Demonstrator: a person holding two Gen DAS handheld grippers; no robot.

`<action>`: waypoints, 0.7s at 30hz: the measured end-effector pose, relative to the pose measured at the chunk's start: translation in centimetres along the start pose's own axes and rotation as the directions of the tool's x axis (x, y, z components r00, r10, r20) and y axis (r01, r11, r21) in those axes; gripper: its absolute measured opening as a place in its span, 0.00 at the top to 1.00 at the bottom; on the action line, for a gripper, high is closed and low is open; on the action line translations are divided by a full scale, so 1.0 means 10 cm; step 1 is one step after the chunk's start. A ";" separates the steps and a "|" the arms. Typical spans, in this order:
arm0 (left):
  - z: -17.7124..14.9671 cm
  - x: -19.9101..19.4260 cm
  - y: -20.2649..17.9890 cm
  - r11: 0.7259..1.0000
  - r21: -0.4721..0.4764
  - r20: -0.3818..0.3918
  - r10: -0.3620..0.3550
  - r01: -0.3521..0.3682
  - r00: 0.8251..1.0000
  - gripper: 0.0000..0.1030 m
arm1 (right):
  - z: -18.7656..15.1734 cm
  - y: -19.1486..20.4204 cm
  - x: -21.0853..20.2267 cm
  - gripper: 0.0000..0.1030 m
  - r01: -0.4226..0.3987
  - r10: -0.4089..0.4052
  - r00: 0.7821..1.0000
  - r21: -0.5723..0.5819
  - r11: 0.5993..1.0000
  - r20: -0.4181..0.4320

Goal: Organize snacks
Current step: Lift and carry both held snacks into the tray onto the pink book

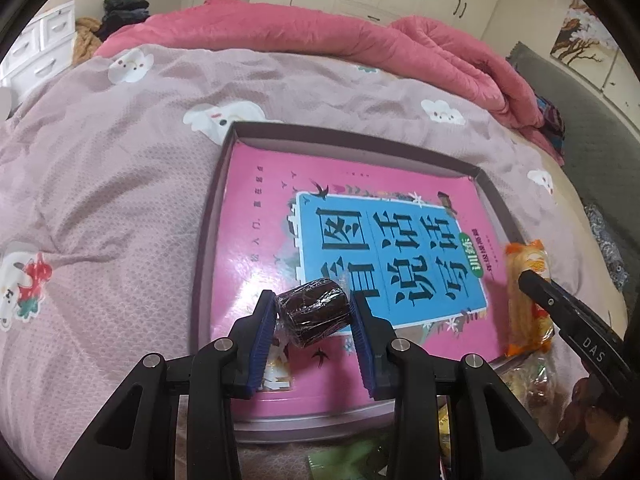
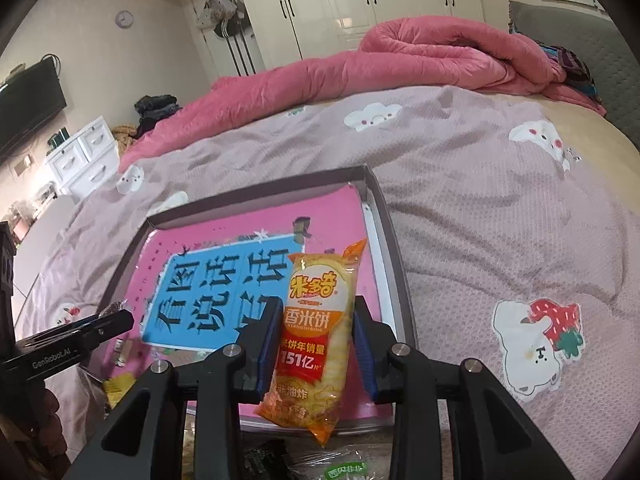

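Note:
A shallow box (image 1: 212, 216) with a pink and blue printed bottom lies on the bed. My left gripper (image 1: 314, 314) is shut on a dark brown snack wrapped in clear plastic (image 1: 316, 316), held above the near left part of the box. My right gripper (image 2: 314, 340) is shut on an orange rice cracker pack (image 2: 316, 320), upright over the box's (image 2: 394, 256) near right side. The pack (image 1: 528, 300) and the right gripper's finger (image 1: 560, 308) show at the right of the left wrist view. The left gripper's finger (image 2: 100, 326) shows at the left of the right wrist view.
More wrapped snacks (image 1: 528, 388) lie in a heap at the near edge of the box, also seen low in the right wrist view as snack packets (image 2: 344, 466). A rolled pink quilt (image 1: 360, 36) lies across the far side of the bed. White drawers (image 2: 86, 156) stand at left.

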State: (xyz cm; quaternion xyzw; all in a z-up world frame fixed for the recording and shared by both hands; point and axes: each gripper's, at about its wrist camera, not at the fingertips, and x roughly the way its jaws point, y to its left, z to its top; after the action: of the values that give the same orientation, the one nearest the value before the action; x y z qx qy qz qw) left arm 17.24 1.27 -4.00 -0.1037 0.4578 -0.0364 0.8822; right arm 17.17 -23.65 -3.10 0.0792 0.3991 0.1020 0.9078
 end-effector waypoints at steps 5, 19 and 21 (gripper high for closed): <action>-0.04 0.07 -0.01 1.000 0.004 -0.028 0.003 -0.003 1.000 0.63 | 0.00 -0.03 0.03 0.67 0.010 -0.010 1.000 0.014 1.000 0.003; -0.07 0.09 -0.09 0.999 0.040 -0.045 0.010 -0.008 0.999 0.60 | 0.05 -0.05 0.05 0.67 -0.026 0.026 1.000 0.039 0.999 0.008; -0.07 0.08 -0.09 0.999 0.040 -0.043 0.006 -0.004 0.999 0.53 | 0.05 -0.07 0.03 0.67 -0.030 0.029 1.000 0.052 0.998 0.009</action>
State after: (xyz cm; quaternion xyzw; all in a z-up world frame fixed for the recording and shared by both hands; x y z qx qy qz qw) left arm 17.18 0.16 -4.85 -0.0840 0.4761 -0.0455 0.8742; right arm 17.89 -24.30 -3.13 0.1093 0.3965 0.1047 0.9055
